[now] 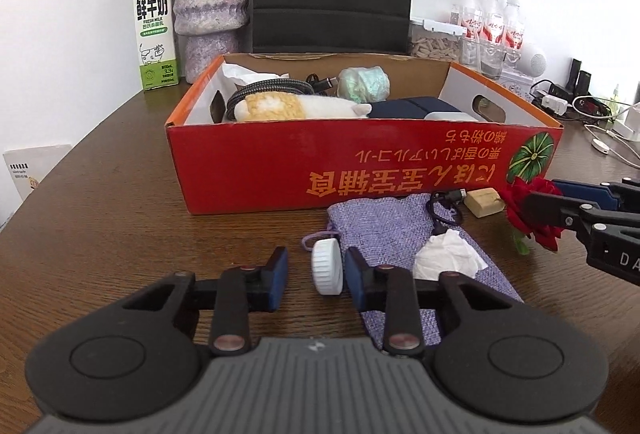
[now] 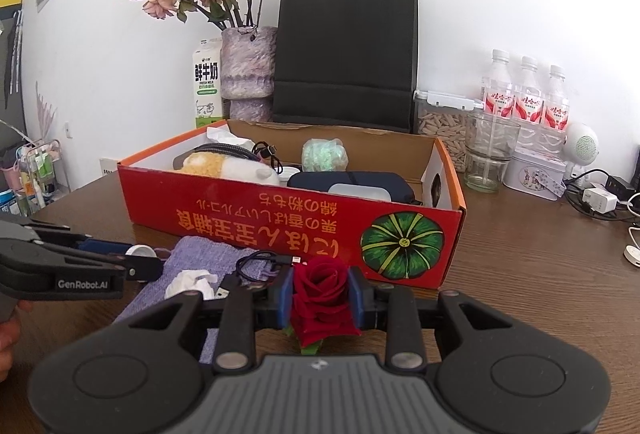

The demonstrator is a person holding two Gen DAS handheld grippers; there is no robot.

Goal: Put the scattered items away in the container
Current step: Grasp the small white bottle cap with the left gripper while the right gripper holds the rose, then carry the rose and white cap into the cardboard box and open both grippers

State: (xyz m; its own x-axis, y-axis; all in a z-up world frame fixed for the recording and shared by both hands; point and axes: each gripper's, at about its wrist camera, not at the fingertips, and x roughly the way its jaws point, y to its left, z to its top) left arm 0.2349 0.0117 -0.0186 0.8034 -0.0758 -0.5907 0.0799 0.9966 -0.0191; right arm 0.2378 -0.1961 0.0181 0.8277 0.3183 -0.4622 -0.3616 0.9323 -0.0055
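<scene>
Two grippers, right gripper [image 2: 321,297] pinching velvety red rose [image 2: 320,298], left gripper [image 1: 316,276] wide around ribbed white cap [image 1: 327,267]

Each black hand-held gripper [image 2: 320,298] has blue pads [image 1: 280,274] and metal rivets.

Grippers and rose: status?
Right gripper shut on red rose. Left gripper open around white cap, not clamped. Red box ahead, path clear.

Red rose [image 2: 322,298] between tongs; white cap [image 1: 327,266], perhaps on edge, before red box [image 1: 320,169].
</scene>
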